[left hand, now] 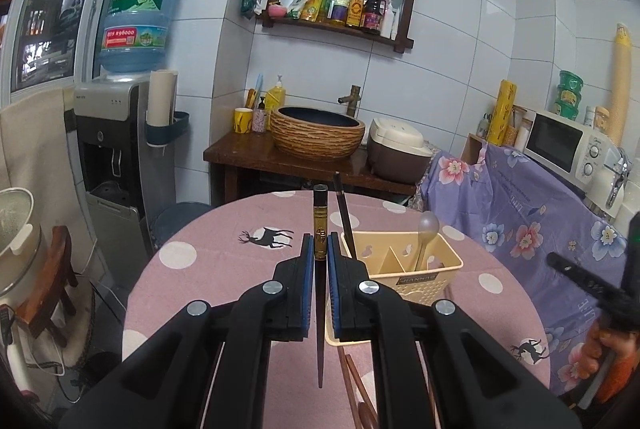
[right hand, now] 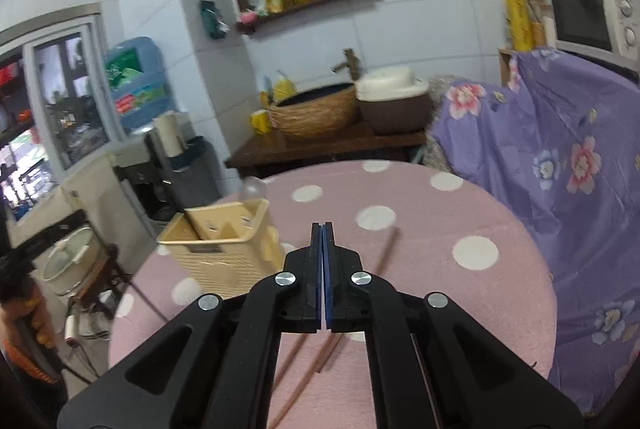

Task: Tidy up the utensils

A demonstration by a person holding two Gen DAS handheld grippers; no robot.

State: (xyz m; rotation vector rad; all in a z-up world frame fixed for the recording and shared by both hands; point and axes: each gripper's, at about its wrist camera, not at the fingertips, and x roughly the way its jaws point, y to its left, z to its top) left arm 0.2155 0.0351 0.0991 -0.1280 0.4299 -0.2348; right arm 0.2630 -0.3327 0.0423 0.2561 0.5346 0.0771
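My left gripper [left hand: 320, 249] is shut on a black chopstick with a gold band [left hand: 320, 229], held upright above the pink dotted table [left hand: 224, 269], just left of the cream utensil caddy [left hand: 404, 265]. The caddy holds another dark chopstick [left hand: 345, 217] and a spoon [left hand: 425, 233]. Brown chopsticks [left hand: 354, 385] lie on the table below the gripper. My right gripper [right hand: 322, 229] is shut and empty above the table; the caddy [right hand: 224, 245] is to its left and brown chopsticks [right hand: 384, 253] lie under and beside it.
A purple floral cover [left hand: 520, 213] drapes furniture right of the table, with a microwave [left hand: 568, 149] on it. Behind the table stand a wooden counter with a basin [left hand: 318, 133] and a rice cooker [left hand: 396, 149]. A water dispenser [left hand: 116, 149] stands at the left.
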